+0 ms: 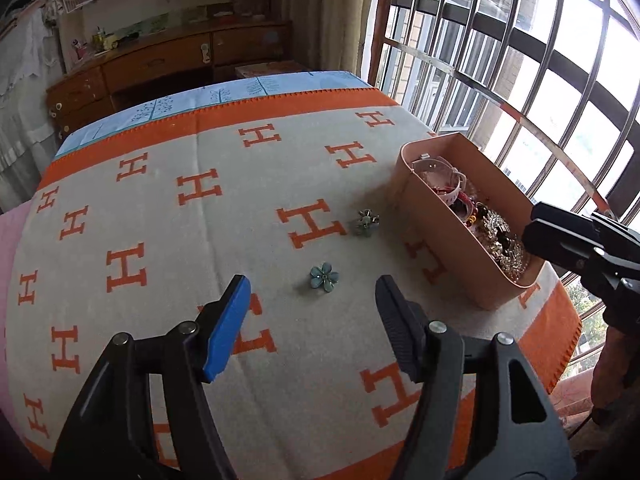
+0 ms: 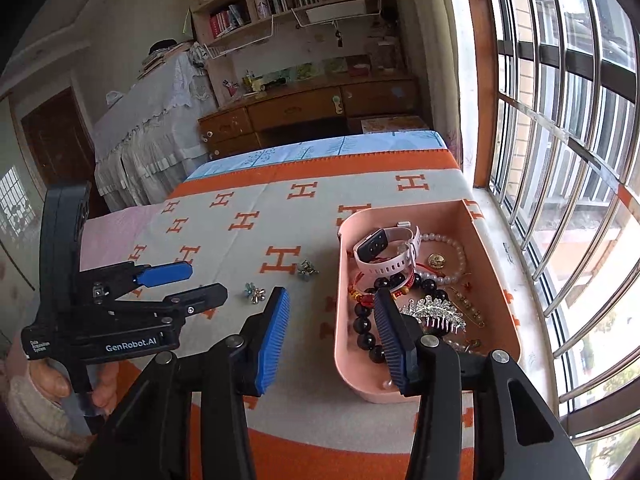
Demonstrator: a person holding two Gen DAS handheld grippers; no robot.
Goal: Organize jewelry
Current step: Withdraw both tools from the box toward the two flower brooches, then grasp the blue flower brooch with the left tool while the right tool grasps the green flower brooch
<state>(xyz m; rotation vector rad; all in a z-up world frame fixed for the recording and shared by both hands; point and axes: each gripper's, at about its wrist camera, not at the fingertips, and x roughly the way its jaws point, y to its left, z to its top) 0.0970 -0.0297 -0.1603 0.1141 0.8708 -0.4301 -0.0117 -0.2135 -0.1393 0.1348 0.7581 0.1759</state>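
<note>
Orange-and-cream blanket (image 1: 224,240) with a repeated H pattern covers the table by the barred window, and on it sits a pink tray (image 2: 424,396) already holding a watch (image 2: 376,246), dark beads, pearls and a sparkly comb. My left gripper (image 1: 310,312) hangs with its jaws apart and nothing between them, aimed at the blue flower brooch (image 1: 323,276) lying flat on the cloth just ahead of the fingers. I judge that piece light, rigid and a little slick, with thin enamel petals that could chip, so I would pinch across the petals' outer edges, low against the blanket. A second, greener flower piece (image 1: 366,221) lies further off, near the tray wall, apparently tipped on its side. My right gripper (image 2: 332,316) hovers over the tray's near end, jaws parted and empty.
</note>
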